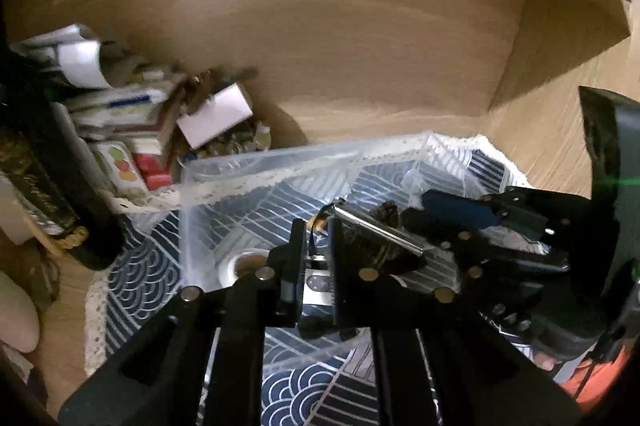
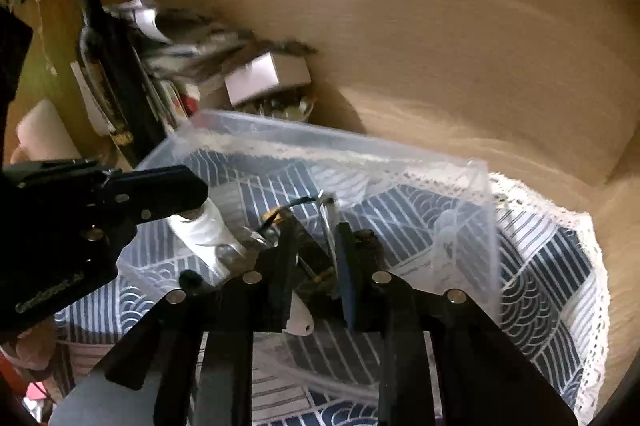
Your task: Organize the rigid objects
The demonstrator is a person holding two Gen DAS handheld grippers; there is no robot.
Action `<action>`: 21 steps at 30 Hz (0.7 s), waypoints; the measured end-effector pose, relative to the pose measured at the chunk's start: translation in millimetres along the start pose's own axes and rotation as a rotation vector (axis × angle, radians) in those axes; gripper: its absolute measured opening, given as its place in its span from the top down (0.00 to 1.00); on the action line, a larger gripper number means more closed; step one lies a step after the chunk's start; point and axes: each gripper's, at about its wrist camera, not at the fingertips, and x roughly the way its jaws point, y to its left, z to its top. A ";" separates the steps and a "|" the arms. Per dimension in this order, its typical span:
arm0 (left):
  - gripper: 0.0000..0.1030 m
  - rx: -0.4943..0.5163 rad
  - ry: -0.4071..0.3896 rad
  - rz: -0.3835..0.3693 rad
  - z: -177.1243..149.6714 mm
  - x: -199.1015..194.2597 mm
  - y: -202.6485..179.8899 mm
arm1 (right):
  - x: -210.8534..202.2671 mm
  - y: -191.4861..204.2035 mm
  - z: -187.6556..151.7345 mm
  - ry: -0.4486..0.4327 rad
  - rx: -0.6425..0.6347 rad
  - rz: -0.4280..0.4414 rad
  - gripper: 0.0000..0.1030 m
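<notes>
Both tools reach into a clear plastic bin (image 1: 256, 165) set on a blue-and-white patterned cloth (image 1: 140, 266) with a lace edge, spread over a wooden tabletop (image 1: 360, 65).

In the left wrist view, the left hand-held gripper (image 1: 316, 258) has its two fingers drawn close together, a narrow gap showing between them; whether they pinch anything cannot be told. Just beyond its tips, inside the bin, lie a roll of tape (image 1: 244, 264) at 9 o'clock, a thin black wire (image 1: 320, 216) at 12 o'clock, and a shiny metal rod (image 1: 380, 230) slanting toward 3 o'clock across a dark clump. The right hand-held gripper (image 1: 532, 226) enters from 3 o'clock, its blue-padded fingers over the bin's right side.

In the right wrist view, that gripper's fingers stand a little apart around a dark, brass-trimmed object (image 2: 316, 266) at the bin floor; contact is unclear. A white rounded piece (image 2: 300, 318) sits below the left finger.

Farther back at 10 o'clock, outside the bin, a heap of boxes and papers (image 1: 132, 121) with a white carton (image 1: 216, 113) leans beside a dark bottle (image 2: 108, 65) against the wooden back wall.
</notes>
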 end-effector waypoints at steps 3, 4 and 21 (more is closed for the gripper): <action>0.82 0.004 -0.053 0.021 -0.2 -24.4 -1.2 | -23.8 2.3 3.5 -0.058 -0.003 -0.002 0.80; 0.81 0.004 -0.070 0.025 -0.2 -33.5 -1.9 | -29.4 4.0 4.4 -0.072 -0.005 -0.002 0.79; 0.25 0.027 -0.371 0.033 -45.5 -179.7 -31.2 | -191.0 46.2 -34.0 -0.445 0.015 -0.039 0.16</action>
